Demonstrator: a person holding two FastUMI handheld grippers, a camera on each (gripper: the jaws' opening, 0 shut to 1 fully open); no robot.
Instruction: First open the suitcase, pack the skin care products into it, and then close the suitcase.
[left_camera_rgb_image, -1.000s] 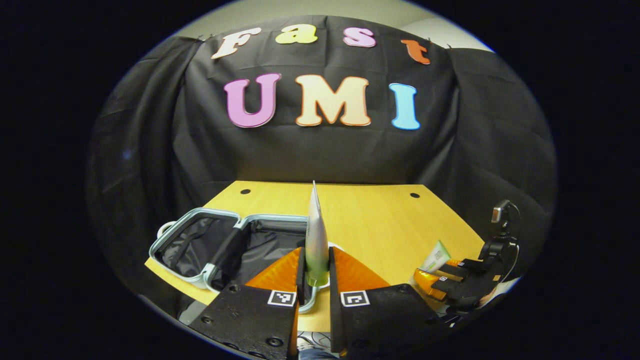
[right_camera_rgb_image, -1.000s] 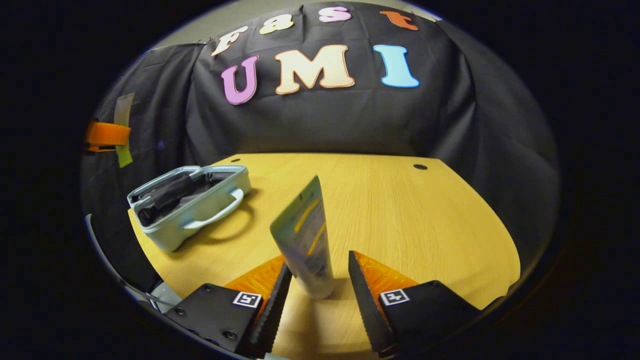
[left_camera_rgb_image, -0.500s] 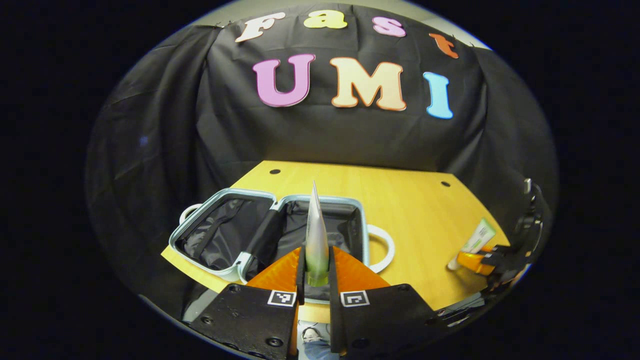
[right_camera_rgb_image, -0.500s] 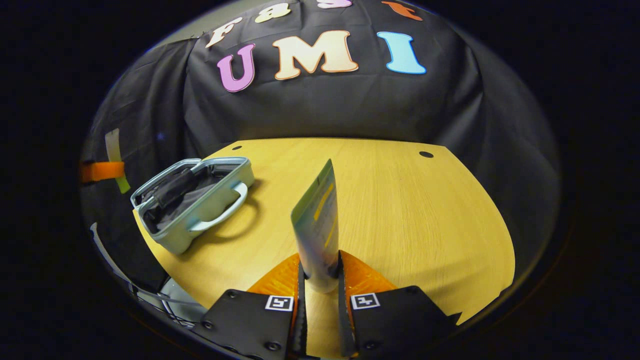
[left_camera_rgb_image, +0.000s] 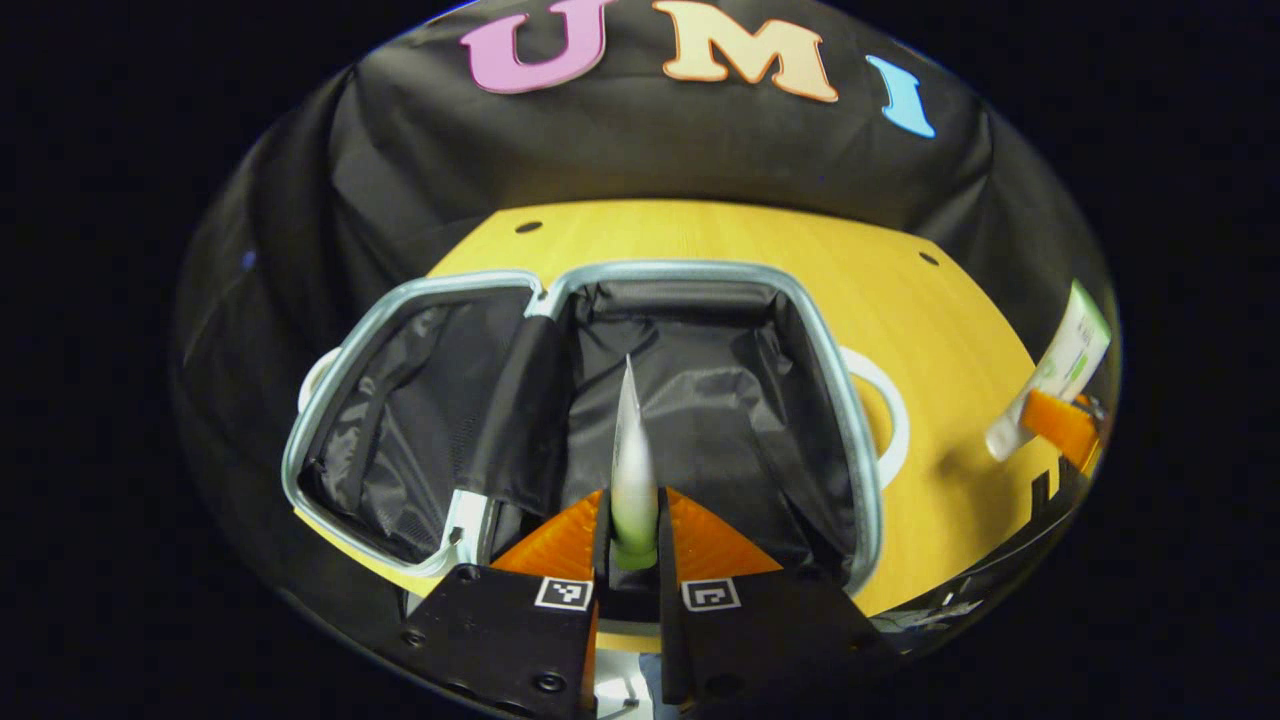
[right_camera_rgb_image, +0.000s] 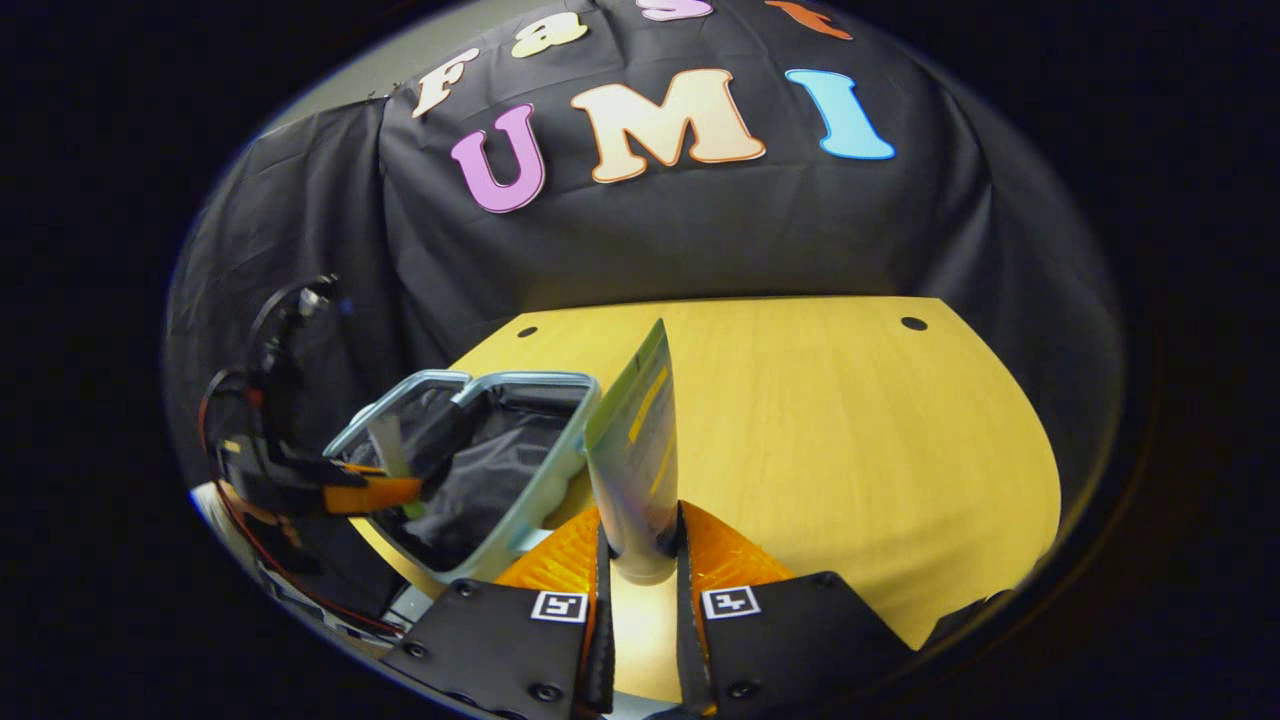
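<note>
The small pale-blue suitcase lies open on the wooden table, its black lining showing in both halves. My left gripper is shut on a white tube with a green cap, held upright above the suitcase's right half. My right gripper is shut on a second tube with yellow print, held just right of the suitcase. In the left gripper view the right gripper and its tube appear at the far right. In the right gripper view the left gripper hangs over the suitcase.
A white handle sticks out from the suitcase's right side. The table stretches bare to the right of the case. Black cloth walls the booth behind. Two round holes mark the table's far corners.
My left gripper has carried its tube forward and down over the open suitcase. My right gripper shut on its tube, lifted it and moved left toward the case.
</note>
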